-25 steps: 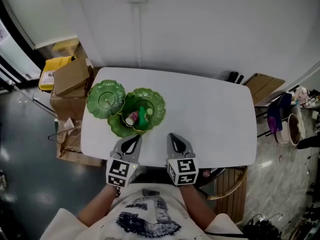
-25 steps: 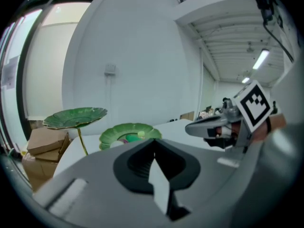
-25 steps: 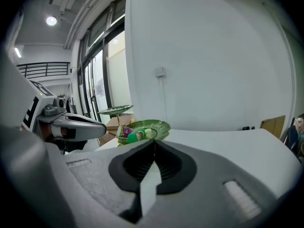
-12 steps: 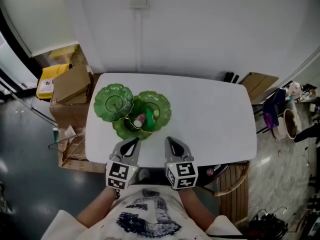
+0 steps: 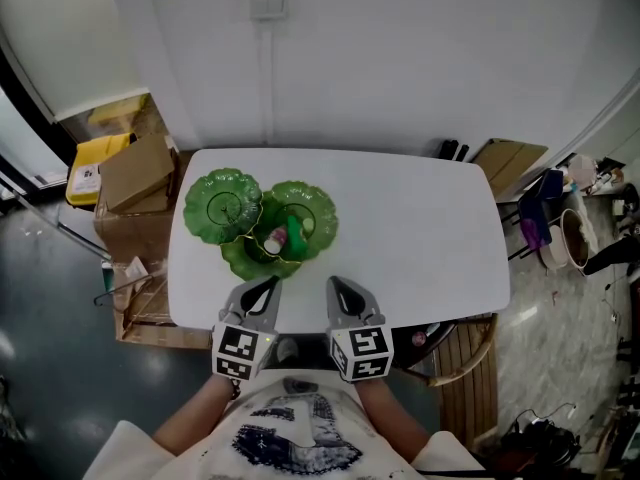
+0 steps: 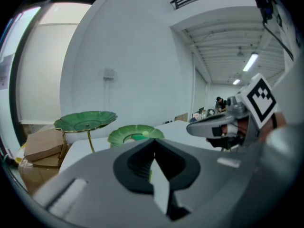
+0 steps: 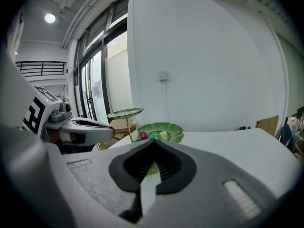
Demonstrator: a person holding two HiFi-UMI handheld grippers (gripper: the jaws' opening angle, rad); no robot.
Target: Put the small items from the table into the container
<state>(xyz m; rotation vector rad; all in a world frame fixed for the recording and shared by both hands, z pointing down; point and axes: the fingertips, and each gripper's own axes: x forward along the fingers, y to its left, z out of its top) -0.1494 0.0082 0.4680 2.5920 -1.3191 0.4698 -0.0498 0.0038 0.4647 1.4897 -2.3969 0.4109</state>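
We list one white table (image 5: 420, 228); at its left end stands a green three-dish leaf stand (image 5: 205, 208).

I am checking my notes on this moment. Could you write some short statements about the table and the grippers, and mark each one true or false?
1. The left gripper and the right gripper both have their jaws shut, with nothing between them. True.
2. The small items lie on the bare table. False: they lie in a dish of the green leaf-shaped stand.
3. In the head view, the stand is on the table's right half. False: it is on the left half.
4. Cardboard boxes stand on the floor beside the table. True.
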